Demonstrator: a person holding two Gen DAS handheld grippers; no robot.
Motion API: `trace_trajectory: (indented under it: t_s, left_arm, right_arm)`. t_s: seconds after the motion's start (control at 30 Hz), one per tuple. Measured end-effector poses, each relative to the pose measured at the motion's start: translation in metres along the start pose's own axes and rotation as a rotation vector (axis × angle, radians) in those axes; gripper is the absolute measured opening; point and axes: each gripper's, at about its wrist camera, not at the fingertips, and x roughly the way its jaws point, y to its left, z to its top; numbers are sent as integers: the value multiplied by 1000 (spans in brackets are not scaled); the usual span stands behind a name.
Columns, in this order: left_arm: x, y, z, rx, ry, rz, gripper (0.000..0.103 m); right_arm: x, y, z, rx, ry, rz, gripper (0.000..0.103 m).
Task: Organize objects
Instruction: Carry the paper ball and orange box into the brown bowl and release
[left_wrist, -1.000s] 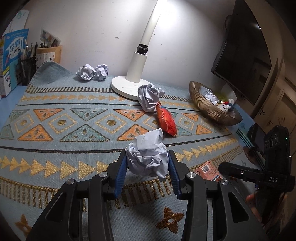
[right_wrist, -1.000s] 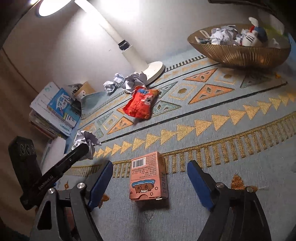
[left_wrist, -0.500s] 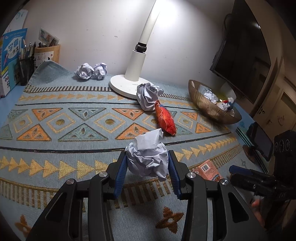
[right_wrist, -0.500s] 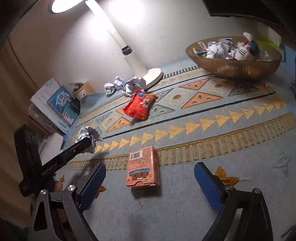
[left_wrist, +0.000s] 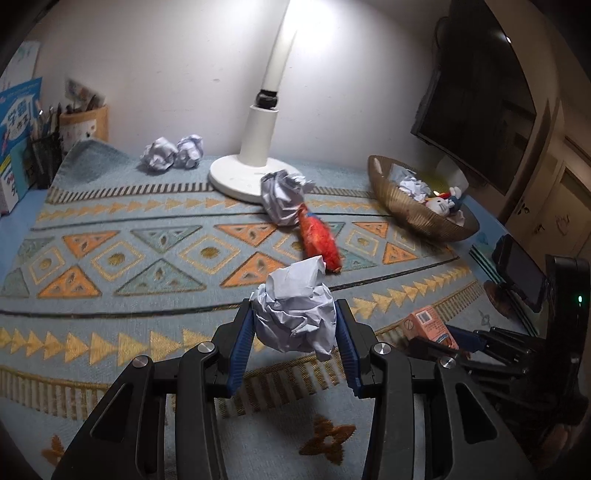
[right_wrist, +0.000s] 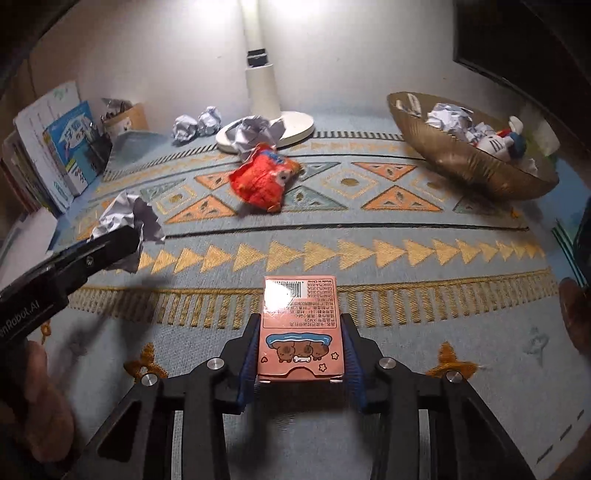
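The right tool (right_wrist: 301, 354) is closing on the pink box (right_wrist: 301, 328), its blue pads flanking the long sides and looking pressed on. That grip lets it lift the box flat off the mat (right_wrist: 369, 258) covering the worktop.

At about 9 o'clock from the box, the left tool (left_wrist: 295, 332) pinches a paper ball (left_wrist: 295, 317) between its pads, carried clear of the mat, presumably ready to drop somewhere.

Farther out at 12 o'clock lies a red snack bag (right_wrist: 264, 182), touching another crumpled sheet (right_wrist: 255, 134) that leans on the lamp base (right_wrist: 291, 127). Two more paper balls (right_wrist: 197, 123) sit at 11 o'clock by the wall, near the books (right_wrist: 55, 147).

At 1 o'clock stands the bowl (right_wrist: 461, 155), already holding crumpled paper and a small plush toy (right_wrist: 498, 142), so it looks like the collecting place for both loads.
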Motion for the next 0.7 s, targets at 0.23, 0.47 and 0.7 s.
trace_trajectory:
  t_s: [0.23, 0.47, 0.7]
  left_arm:
    - [18, -81, 97, 143, -52, -178, 39]
    - [114, -139, 158, 155, -7, -226, 39]
    - [180, -160, 171, 142, 79, -201, 51]
  right_arm:
    - [-84, -95, 60, 257, -232, -32, 40]
    - [-94, -161, 135, 392, -310, -71, 40]
    - [-54, -187, 169, 426, -239, -94, 49]
